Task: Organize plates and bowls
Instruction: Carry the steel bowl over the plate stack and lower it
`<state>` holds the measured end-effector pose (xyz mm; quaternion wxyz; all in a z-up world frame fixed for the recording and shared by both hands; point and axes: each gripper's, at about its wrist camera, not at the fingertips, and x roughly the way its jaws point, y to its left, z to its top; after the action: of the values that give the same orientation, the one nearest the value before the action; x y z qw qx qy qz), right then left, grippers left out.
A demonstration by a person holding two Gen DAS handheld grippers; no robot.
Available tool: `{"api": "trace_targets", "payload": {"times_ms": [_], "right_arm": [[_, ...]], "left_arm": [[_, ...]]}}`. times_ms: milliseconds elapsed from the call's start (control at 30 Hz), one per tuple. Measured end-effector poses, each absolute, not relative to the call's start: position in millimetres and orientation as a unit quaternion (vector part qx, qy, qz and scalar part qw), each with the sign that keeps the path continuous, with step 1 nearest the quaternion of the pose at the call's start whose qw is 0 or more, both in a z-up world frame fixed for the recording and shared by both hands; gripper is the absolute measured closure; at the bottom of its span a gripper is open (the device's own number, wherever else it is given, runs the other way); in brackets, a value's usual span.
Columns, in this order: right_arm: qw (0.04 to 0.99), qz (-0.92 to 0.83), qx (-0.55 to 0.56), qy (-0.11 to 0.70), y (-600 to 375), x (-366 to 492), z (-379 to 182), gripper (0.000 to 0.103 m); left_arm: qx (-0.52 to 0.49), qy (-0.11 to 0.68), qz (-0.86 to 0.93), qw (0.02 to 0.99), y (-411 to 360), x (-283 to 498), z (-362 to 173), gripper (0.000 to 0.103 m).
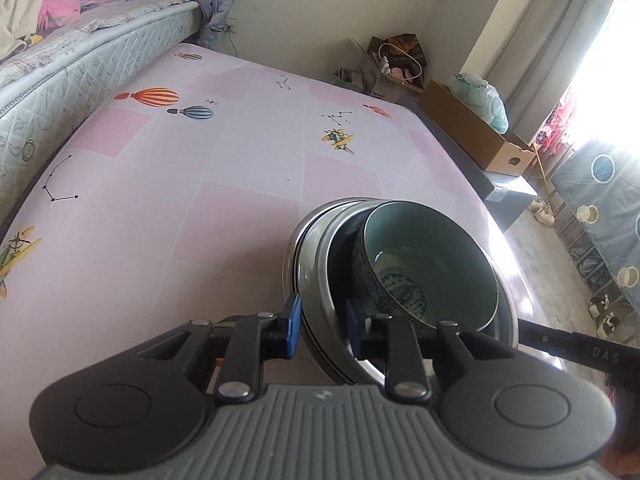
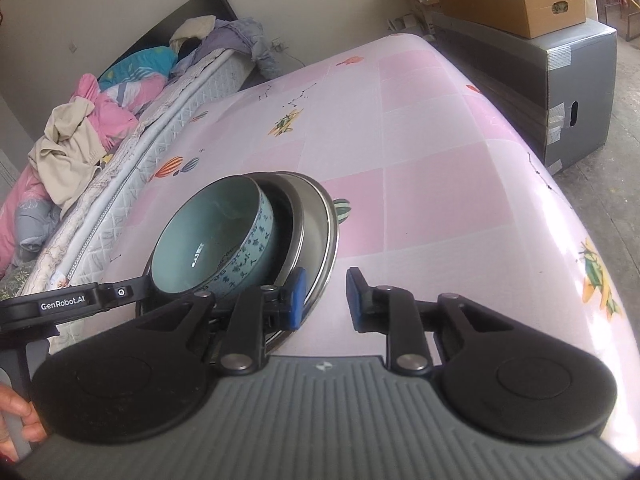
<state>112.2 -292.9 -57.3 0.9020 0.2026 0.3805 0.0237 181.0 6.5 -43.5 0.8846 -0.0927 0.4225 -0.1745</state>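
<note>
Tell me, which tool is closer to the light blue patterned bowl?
Left. The left tool straddles the stacked steel bowls' wall, one pad inside beside the light blue patterned bowl. The right tool sits outside the steel rim.

Count of items as seen across the two wrist views.

Ceramic bowl [image 1: 430, 264]: one, blue-green, at lower centre-right of the left wrist view, nested in the metal dishes.

Metal dishes [image 1: 316, 280]: at least two nested rims are distinguishable; the exact number cannot be told.

Grippers: two. The left gripper [image 1: 322, 330] is at lower centre of its own view; the right gripper [image 2: 326, 300] is at lower centre of its own view.

Table [image 1: 180, 184]: one, with pink patterned covering.

Cardboard boxes: one open brown box [image 2: 516, 4] at upper right of the right wrist view, resting on one large grey carton [image 2: 560, 88].

Mattress [image 1: 80, 76]: one, upper left of the left wrist view.
</note>
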Motion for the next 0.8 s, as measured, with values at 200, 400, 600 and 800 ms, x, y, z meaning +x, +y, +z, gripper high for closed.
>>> {"api": "trace_targets", "payload": {"times_ms": [200, 400, 600, 800], "right_arm": [[0.892, 0.037, 0.244, 0.378, -301, 107, -58, 0.084], [0.873, 0.08, 0.325, 0.354, -319, 99, -59, 0.084], [0.882, 0.091, 0.286, 0.365, -297, 107, -62, 0.09], [0.889, 0.089, 0.275, 0.356, -290, 118, -66, 0.091]], "left_arm": [[-0.089, 0.428, -0.172, 0.883, 4, 185, -45, 0.085], [-0.084, 0.43, -0.168, 0.883, 1, 188, -45, 0.085], [-0.087, 0.43, -0.162, 0.884, 1, 191, -44, 0.085], [-0.096, 0.43, -0.161, 0.883, 2, 195, -44, 0.085]]}}
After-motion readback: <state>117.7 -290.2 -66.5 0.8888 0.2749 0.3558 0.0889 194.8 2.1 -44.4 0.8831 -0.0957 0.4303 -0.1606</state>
